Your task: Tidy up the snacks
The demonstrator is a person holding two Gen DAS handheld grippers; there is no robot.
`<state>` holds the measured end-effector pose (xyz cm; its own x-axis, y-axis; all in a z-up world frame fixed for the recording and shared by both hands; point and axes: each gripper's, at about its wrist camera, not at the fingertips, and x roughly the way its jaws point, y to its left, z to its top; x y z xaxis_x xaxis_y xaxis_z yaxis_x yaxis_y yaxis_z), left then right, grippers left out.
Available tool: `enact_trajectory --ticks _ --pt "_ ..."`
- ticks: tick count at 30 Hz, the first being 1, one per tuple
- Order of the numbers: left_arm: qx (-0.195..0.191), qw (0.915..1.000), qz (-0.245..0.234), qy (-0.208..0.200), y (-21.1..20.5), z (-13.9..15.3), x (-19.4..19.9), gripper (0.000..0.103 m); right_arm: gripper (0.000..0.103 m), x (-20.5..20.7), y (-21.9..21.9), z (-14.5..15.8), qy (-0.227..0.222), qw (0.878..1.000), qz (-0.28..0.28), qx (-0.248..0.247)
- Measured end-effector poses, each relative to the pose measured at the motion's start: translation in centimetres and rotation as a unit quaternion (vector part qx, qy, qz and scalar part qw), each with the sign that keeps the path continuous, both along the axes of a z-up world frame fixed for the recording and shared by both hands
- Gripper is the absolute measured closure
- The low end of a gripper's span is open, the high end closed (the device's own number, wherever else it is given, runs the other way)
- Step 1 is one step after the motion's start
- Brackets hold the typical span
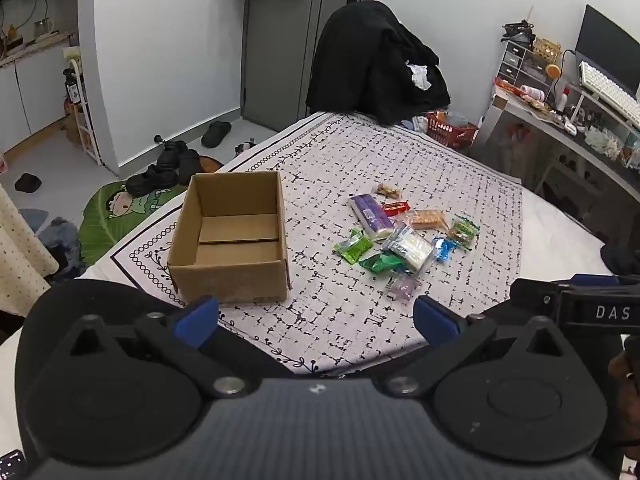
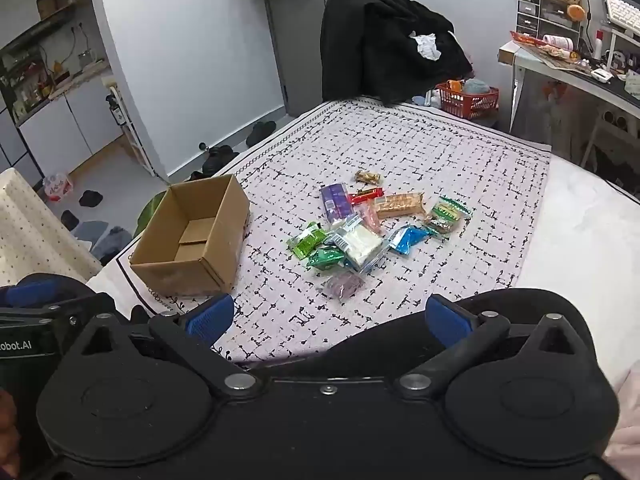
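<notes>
An empty open cardboard box [image 1: 232,240] [image 2: 192,236] stands on a patterned cloth [image 1: 360,152] [image 2: 400,148]. To its right lies a pile of several wrapped snacks [image 1: 400,236] [image 2: 368,232]: a purple pack [image 1: 370,214], green packs [image 1: 354,245], a clear white pack [image 2: 360,246], a blue pack [image 2: 408,238]. My left gripper [image 1: 316,316] is open and empty, near the cloth's front edge by the box. My right gripper [image 2: 330,316] is open and empty, in front of the snacks.
A chair draped in black clothing [image 1: 376,60] stands behind the cloth. A red basket [image 1: 452,128] sits on the floor at right, next to a cluttered desk [image 1: 560,120]. Shoes [image 1: 168,168] lie on the floor at left.
</notes>
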<state>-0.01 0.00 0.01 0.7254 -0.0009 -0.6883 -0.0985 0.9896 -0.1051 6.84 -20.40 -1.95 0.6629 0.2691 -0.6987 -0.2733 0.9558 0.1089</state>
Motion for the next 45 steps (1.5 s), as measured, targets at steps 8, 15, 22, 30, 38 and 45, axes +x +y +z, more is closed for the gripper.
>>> enact_trajectory --ticks 8,15,22,30,38,45 --pt "0.003 0.9998 0.015 -0.011 -0.6 0.2 -0.7 0.000 0.000 0.3 -0.1 -0.7 -0.008 1.000 0.009 0.002" --pt "-0.003 1.0000 0.002 -0.006 -0.1 0.7 -1.3 0.000 0.000 -0.3 -0.4 -0.2 -0.012 1.000 0.009 0.001" --pt "-0.004 1.0000 0.002 -0.007 -0.4 1.0 -1.3 0.000 0.000 -0.5 -0.6 0.0 -0.017 1.000 0.010 0.002" --pt "-0.001 0.9999 0.004 -0.009 -0.7 1.1 -1.4 0.000 0.000 -0.6 -0.3 0.0 -0.022 1.000 0.016 -0.007" --pt "0.004 1.0000 0.001 -0.006 -0.5 1.2 -1.4 0.000 0.000 -0.6 0.0 -0.1 -0.023 0.999 0.021 -0.012" --pt "0.004 1.0000 0.004 -0.004 -0.3 1.1 -1.2 0.000 0.000 -0.4 0.2 -0.2 -0.020 0.999 0.025 -0.015"
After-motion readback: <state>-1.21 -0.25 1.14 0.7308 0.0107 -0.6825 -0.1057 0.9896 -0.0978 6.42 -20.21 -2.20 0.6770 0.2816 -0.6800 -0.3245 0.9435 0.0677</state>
